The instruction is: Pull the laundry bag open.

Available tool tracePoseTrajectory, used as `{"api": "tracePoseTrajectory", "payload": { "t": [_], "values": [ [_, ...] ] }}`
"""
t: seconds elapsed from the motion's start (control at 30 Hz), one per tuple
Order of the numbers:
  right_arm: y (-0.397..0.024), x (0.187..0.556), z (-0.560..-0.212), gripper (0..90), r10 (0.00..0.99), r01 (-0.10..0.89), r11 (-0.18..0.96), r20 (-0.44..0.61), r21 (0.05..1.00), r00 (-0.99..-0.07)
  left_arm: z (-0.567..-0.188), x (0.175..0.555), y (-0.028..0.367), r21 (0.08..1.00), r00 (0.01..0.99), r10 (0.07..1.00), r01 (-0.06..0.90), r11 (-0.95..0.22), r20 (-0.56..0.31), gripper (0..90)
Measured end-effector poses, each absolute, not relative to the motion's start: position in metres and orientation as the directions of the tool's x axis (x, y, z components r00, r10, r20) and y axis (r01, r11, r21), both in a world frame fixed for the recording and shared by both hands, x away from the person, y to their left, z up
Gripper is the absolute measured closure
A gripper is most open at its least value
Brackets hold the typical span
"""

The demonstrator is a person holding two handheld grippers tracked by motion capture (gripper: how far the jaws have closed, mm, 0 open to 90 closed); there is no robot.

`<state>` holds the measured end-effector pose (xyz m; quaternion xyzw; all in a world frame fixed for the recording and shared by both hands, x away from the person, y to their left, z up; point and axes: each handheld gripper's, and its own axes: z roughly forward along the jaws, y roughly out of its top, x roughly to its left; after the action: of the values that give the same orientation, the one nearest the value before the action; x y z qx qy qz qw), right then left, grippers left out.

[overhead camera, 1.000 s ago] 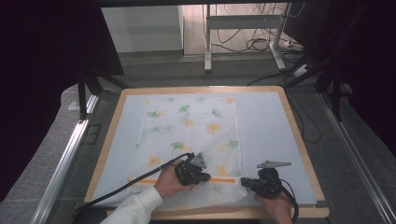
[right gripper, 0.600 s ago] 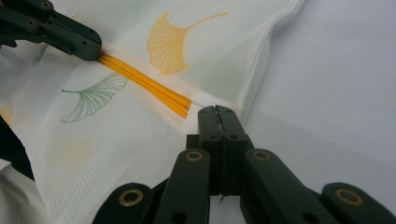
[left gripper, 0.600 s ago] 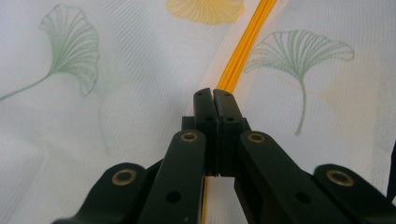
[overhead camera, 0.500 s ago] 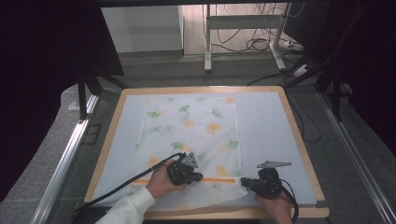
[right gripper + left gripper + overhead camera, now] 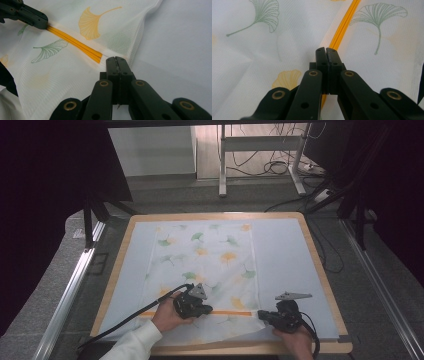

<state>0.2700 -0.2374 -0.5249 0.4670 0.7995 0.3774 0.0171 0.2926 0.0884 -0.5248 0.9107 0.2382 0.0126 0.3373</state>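
Both pinched: left tool [image 5: 192, 305] and right tool [image 5: 116, 59] on sheer white cloth [image 5: 210, 255], ginkgo-leaf print, orange stripe [image 5: 75, 43], spread across counter [image 5: 320, 265].

a lab: framed work table [image 5: 320, 270], dark curtains [image 5: 45, 195], floor cables [image 5: 272, 167].

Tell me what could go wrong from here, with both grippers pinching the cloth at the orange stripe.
The left gripper and right gripper grip the thin cloth only at their tips, so it may slip out on a pull. The near edge already lies rumpled, so a lift may fold unevenly. A hard pull apart could strain the orange stripe.
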Motion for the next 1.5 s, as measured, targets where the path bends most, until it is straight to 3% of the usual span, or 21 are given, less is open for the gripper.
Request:
{"api": "tracePoseTrajectory", "payload": {
  "t": [1.5],
  "values": [
    [-0.236,0.270,-0.525,89.9,0.759,0.732,0.280,0.323,0.621,-0.565,-0.525,0.286,0.116,0.611,0.873,0.467,0.449,-0.652,-0.142,90.0]
  ]
}}
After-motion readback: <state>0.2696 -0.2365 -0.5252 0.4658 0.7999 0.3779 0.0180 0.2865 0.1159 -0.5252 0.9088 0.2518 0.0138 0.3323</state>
